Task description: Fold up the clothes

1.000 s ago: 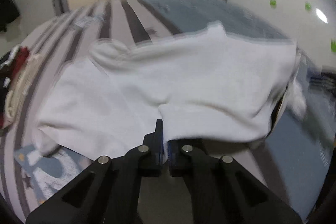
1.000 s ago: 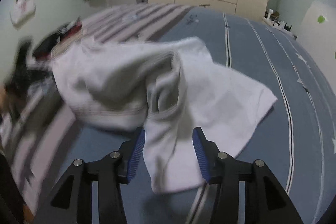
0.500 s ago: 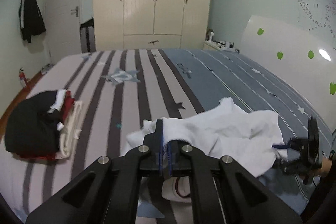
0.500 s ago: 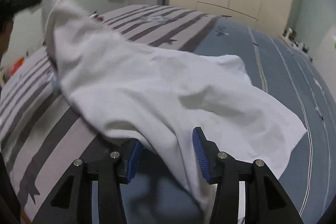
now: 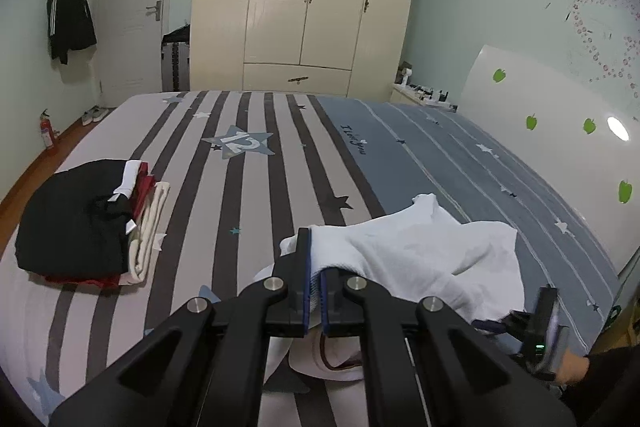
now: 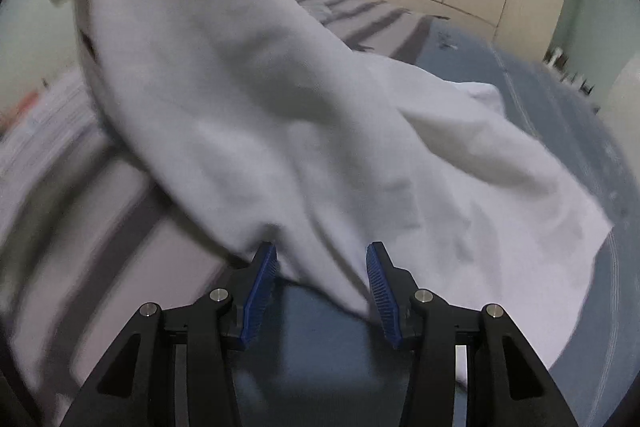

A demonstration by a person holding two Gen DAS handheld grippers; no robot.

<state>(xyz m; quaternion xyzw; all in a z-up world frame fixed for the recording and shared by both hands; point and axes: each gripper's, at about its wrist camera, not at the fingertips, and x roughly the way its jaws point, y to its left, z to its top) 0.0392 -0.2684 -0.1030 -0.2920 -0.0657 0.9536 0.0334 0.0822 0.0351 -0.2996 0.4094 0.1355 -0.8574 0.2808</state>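
L gripper (image 5: 315, 281) clamped on edge of white garment (image 5: 420, 259), lifted off bed (image 5: 248, 187) | cloth drapes down-right toward R gripper (image 6: 322, 279) | R jaws apart, hem hangs betw. pads, not pinched | folded stack (image 5: 84, 223) far left

The soft white cloth garment (image 5: 420, 251) is plain. The wide cloth bed cover (image 5: 248, 187) has grey and dark stripes, then blue.
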